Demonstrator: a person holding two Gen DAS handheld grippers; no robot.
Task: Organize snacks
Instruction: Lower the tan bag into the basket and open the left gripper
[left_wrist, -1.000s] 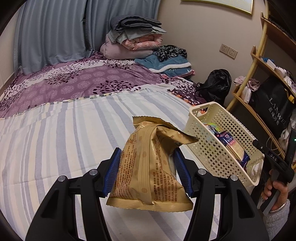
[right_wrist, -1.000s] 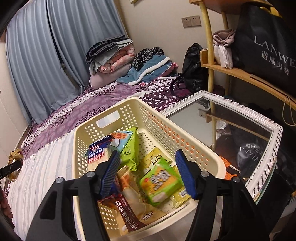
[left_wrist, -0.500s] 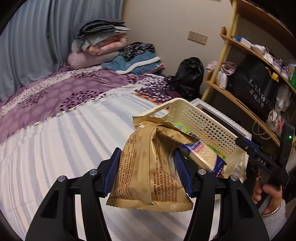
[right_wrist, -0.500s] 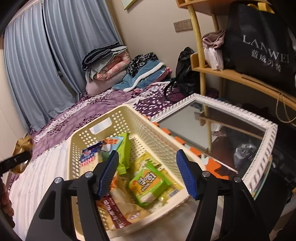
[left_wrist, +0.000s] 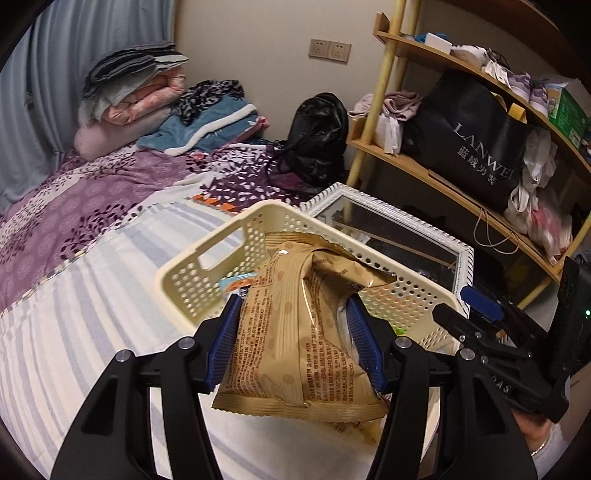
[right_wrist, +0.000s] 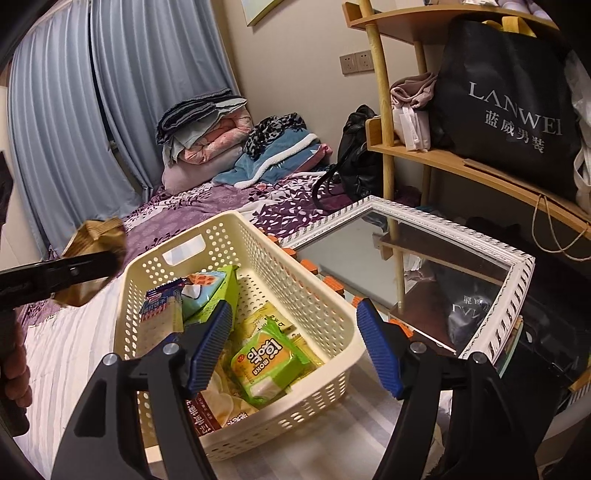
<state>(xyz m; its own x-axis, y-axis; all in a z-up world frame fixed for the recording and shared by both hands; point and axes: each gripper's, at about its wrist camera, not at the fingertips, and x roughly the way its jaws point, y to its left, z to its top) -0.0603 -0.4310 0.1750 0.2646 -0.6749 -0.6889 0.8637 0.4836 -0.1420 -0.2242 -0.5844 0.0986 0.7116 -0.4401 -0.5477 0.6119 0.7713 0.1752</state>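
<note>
One snack bag (left_wrist: 299, 332) now nearer basket (left_wrist: 192, 269)

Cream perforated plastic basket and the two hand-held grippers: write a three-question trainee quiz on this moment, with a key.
1. True or false: the left hand-held gripper is shut on the tan crinkled foil snack bag.
2. The right hand-held gripper is: A) open and holding nothing, B) shut on a green packet, C) out of view.
3. Fill in: beside the cream perforated plastic basket, on the side towards the wooden shelf, lies a white-framed ____.

Key
1. True.
2. A.
3. Mirror: the white-framed mirror lies flat.
</note>
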